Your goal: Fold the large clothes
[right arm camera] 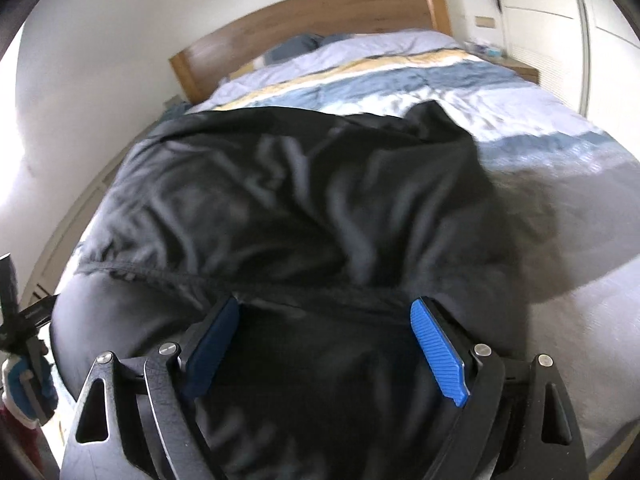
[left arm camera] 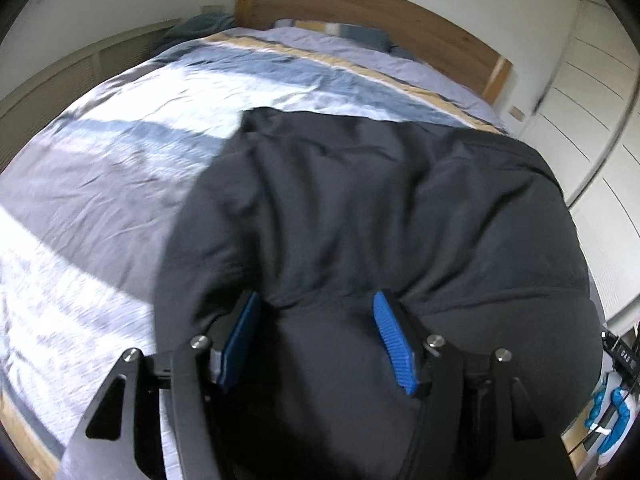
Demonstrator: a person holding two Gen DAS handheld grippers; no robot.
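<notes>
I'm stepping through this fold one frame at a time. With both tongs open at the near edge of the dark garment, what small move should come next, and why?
Probably close both on the hem. The left tongs and right tongs stand open with the black garment bunched between their blue pads, so neither grips yet. The cloth lies wrinkled on the striped duvet; a firm grip would let it be lifted and smoothed.

Hidden and unclear parts

The black garment [left arm camera: 360,208] covers the near part of the bed [left arm camera: 120,128]; its lower part is cut off at the bottom edge, and motion blur softens its folds.
</notes>
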